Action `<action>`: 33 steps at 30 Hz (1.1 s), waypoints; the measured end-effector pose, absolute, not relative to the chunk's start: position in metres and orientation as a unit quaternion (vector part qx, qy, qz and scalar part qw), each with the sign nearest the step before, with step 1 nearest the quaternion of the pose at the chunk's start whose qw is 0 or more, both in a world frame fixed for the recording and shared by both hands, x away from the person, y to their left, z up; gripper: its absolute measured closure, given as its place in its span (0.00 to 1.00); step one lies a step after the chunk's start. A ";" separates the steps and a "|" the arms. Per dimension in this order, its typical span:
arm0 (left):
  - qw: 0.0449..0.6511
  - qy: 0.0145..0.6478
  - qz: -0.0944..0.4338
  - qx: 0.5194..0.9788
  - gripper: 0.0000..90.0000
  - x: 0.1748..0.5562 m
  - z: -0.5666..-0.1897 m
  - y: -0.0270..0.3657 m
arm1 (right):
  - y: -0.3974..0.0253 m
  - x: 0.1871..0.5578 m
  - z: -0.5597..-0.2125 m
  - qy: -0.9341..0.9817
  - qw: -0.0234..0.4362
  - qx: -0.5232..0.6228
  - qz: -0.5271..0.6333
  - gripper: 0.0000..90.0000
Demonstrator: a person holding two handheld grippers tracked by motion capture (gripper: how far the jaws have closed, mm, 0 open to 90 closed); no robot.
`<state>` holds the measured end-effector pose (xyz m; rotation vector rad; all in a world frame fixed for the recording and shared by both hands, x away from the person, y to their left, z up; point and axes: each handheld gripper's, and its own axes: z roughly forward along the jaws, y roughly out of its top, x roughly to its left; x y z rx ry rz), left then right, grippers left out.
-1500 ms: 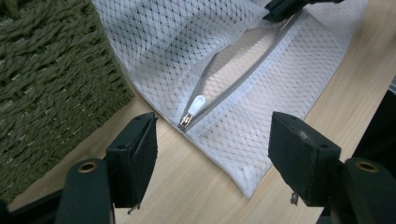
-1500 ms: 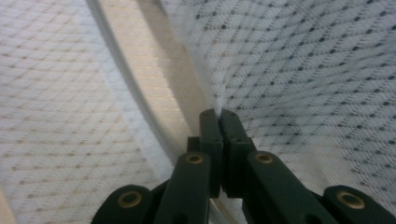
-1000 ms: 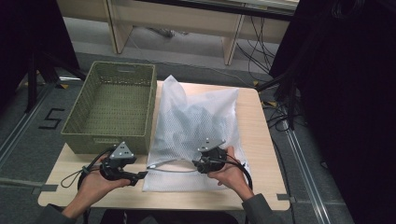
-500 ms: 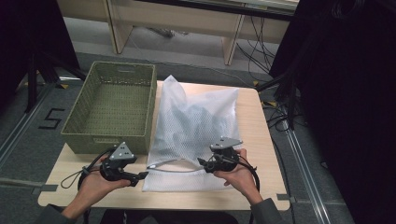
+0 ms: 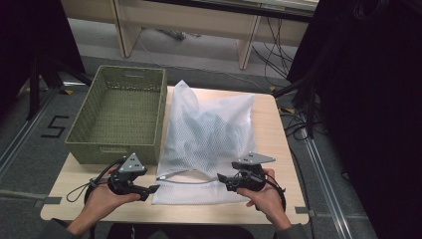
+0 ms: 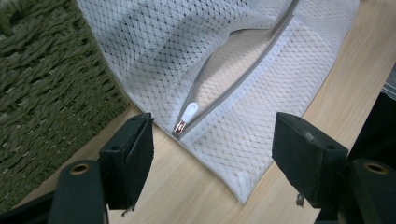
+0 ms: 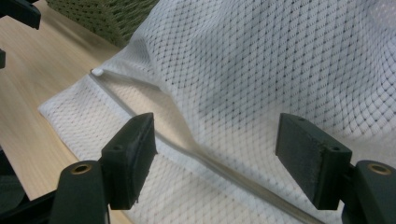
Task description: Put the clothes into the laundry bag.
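Two hand-held grippers, both with jaws spread wide and holding nothing, sit at the near edge of the tabletop [image 5: 278,129].

Layout, largest first: the tabletop; on it the green woven basket [image 5: 119,112] at about 10 o'clock from table centre, standing empty; just beside it, touching along its right wall, the white mesh laundry bag [image 5: 211,134] with dark clothing inside, running from centre toward 6 o'clock. Zipper track [image 6: 243,79] lies along the bag's near end, partly open. Zipper pull [image 6: 187,115] sits at the bag's near left corner.

Left hand-held gripper [image 5: 149,188] is at 7 o'clock, just beside the bag's corner; in the left gripper view the pull lies between the jaws, ahead of them, not touched. Right hand-held gripper [image 5: 222,178] is at 5 o'clock over the bag's near end; in the right gripper view the zipper track runs between its jaws, mesh beneath.

Risks (judgement):
- Pull is small and flat on loose mesh; closing could pinch netting instead, or push the pull away.
- If the right side does not pin the bag, tugging would likely drag the whole bag, not the slider.
- Mesh may snag in the slider.
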<state>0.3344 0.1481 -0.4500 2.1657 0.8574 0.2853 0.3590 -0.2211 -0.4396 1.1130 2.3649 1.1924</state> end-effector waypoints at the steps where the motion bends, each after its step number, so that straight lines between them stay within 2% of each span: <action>1: 0.385 0.337 0.113 0.852 0.32 0.334 -0.450 0.148 | -0.222 0.356 -0.440 0.818 0.128 0.387 0.406 0.33; 13: 0.382 0.334 0.107 0.855 0.31 0.330 -0.453 0.142 | -0.233 0.339 -0.447 0.819 0.130 0.392 0.399 0.31; 22: 0.376 0.321 0.099 0.864 0.26 0.326 -0.456 0.135 | -0.236 0.324 -0.449 0.826 0.117 0.382 0.398 0.30; 24: 0.372 0.330 0.096 0.862 0.22 0.325 -0.457 0.133 | -0.235 0.320 -0.449 0.826 0.112 0.386 0.396 0.29; 33: 0.367 0.326 0.099 0.865 0.21 0.326 -0.458 0.132 | -0.240 0.317 -0.451 0.832 0.120 0.378 0.389 0.29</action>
